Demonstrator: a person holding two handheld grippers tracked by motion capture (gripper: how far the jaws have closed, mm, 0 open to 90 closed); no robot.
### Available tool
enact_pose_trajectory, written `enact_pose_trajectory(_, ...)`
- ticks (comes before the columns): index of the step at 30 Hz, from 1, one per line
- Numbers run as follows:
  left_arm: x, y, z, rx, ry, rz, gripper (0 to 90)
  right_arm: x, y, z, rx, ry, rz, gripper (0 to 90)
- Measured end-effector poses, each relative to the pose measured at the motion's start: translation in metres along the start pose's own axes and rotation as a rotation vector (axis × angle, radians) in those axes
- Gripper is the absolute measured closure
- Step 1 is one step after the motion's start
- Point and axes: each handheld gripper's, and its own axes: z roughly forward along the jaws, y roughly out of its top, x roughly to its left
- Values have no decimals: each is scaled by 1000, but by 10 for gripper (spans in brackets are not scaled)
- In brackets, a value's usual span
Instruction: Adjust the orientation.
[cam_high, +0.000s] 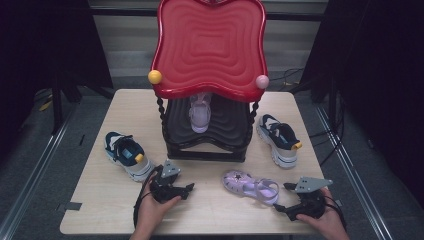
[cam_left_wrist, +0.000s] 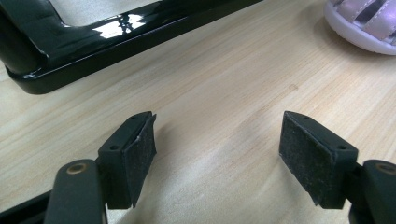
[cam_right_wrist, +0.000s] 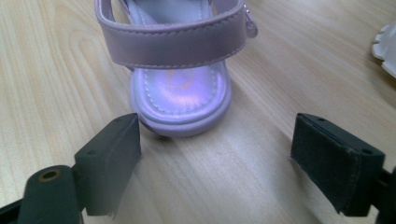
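Your black shelf base (cam_left_wrist: 93, 44) lies just ahead of your left gripper (cam_left_wrist: 217, 149), jaws apart over bare table (cam_left_wrist: 224, 93), while the lilac sandal (cam_right_wrist: 180, 84) sits heel-first just before your right gripper (cam_right_wrist: 215, 158), jaws wide, nothing gripped.

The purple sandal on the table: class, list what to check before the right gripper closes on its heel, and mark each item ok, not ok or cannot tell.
1. Right gripper jaws open: ok.
2. Heel of the purple sandal between the jaws: not ok, it lies just ahead of them.
3. Sandal flat on the table: ok.
4. Left gripper out of the way, open and holding nothing: ok.
5. Free space on the black lower shelf beside the other sandal: ok.
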Motion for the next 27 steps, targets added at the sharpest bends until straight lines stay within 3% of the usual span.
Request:
enact_pose_trajectory(7,-2,-2,1,1,15,49,243,4,3,3,-15,11,-13,163)
enact_pose_trajectory(12,-2,-2,1,8,12,42,234,7,8,8,-12,33,-9,167)
enact_pose_trajectory(18,-2,-1,1,13,6,50,207,9,12,10,-7,24,-10,172)
enact_pose_trajectory(22,-4,-1,2,21,26,75,206,9,12,10,-10,13,-17,186)
enact_pose_trajectory(27,-4,-1,2,23,26,73,202,10,13,11,-1,12,-23,206)
